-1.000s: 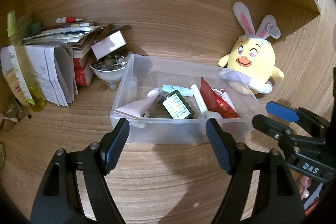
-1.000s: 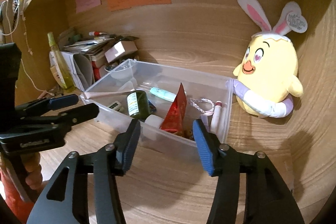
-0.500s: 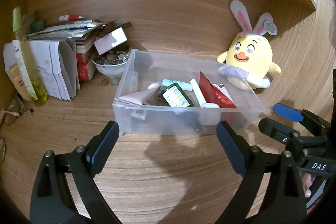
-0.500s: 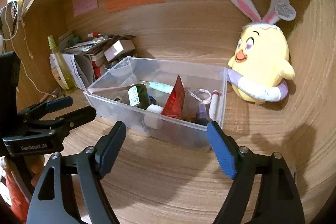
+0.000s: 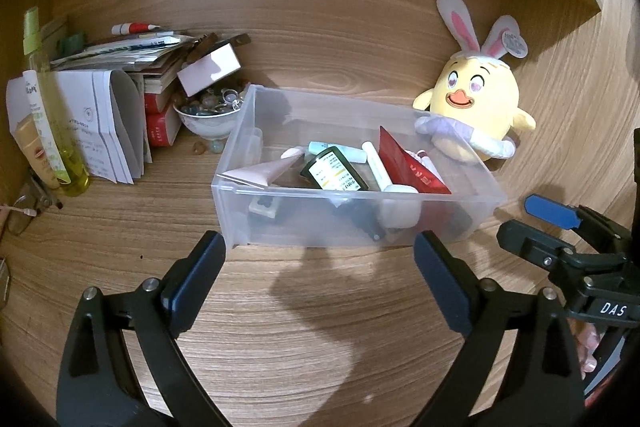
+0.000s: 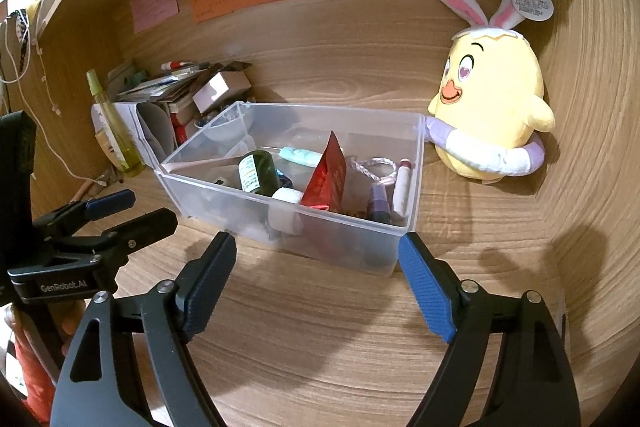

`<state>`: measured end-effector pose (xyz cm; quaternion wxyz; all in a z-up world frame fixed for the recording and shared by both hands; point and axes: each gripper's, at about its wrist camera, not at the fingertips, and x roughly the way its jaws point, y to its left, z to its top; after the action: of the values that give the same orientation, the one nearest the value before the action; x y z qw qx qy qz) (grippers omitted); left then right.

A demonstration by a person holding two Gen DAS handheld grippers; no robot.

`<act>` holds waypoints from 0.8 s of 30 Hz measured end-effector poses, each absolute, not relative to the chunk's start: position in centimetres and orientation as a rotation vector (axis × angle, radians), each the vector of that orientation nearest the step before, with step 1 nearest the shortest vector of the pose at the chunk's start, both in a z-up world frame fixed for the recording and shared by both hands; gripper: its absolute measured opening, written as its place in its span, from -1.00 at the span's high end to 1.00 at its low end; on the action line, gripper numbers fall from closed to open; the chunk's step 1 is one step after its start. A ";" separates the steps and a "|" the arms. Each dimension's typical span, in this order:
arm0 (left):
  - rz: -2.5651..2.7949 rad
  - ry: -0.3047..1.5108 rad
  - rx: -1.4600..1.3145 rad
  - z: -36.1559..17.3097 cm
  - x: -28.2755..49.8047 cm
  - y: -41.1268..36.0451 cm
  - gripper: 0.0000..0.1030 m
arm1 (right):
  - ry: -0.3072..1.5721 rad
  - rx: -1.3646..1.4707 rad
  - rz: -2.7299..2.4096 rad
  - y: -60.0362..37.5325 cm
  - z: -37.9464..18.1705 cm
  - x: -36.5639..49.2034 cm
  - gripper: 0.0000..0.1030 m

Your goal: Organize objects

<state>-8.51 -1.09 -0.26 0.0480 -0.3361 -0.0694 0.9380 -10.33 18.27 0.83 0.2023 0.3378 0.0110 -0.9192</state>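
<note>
While both grippers hover over the bare worktop (image 5: 304, 327), the clear bin (image 5: 352, 223) lies just ahead of them, its long axis running left to right across both views. Far left, a yellow bottle (image 5: 42, 115) stands upright beside folded papers (image 5: 108, 123), a book stack (image 5: 160, 99) and a bowl (image 5: 208, 115) of small trinkets; the bowl sits just beside the bin's left wall. Left gripper (image 5: 316, 259): jaws wide and empty, level with the bin's near wall, its left jaw at the near-left corner. Inside the bin lie a pink cone (image 5: 264, 173), a dark bottle (image 5: 334, 175), a white tube (image 5: 378, 167) and a red packet (image 5: 408, 167), all loosely heaped and leaning. Right gripper (image 6: 316, 263): jaws opening, nothing between them, the right jaw just short of the bin's near-right corner; a braided cord (image 6: 370, 167) and a lip balm (image 6: 402, 183) lie at that end. Judgement: each gripper is nearer its own half of the bin, the right one better placed for the packet and the balm. Far right, a plush chick (image 6: 492, 95) touches the bin's far-right corner, so that side offers little room. Open worktop remains in front of the bin and to its near right; the left side is crowded, and a shelf overhangs the back wall.
</note>
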 end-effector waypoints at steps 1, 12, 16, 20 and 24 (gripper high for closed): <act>2.859 -0.212 -1.026 -0.3 -8.5 -1.1 -0.87 | 0.032 0.943 -2.565 18.3 0.8 -10.4 -0.58; 2.861 -0.212 -1.028 -0.3 -8.5 -0.9 -0.87 | 0.043 0.946 -2.557 18.1 0.9 -10.3 -0.58; 2.860 -0.214 -1.025 -0.3 -8.5 -0.9 -0.87 | 0.048 0.940 -2.556 18.0 0.9 -10.2 -0.58; 2.861 -0.213 -1.023 -0.3 -8.5 -0.8 -0.87 | 0.046 0.935 -2.556 18.0 1.1 -10.2 -0.58; 2.861 -0.207 -1.017 -0.2 -8.5 -0.7 -0.87 | 0.048 0.929 -2.557 17.9 1.2 -10.1 -0.58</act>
<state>-8.51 -0.65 -0.19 0.0489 -0.3339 -0.0680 0.9389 -10.06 17.92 1.21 0.2086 0.3339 0.0174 -0.9191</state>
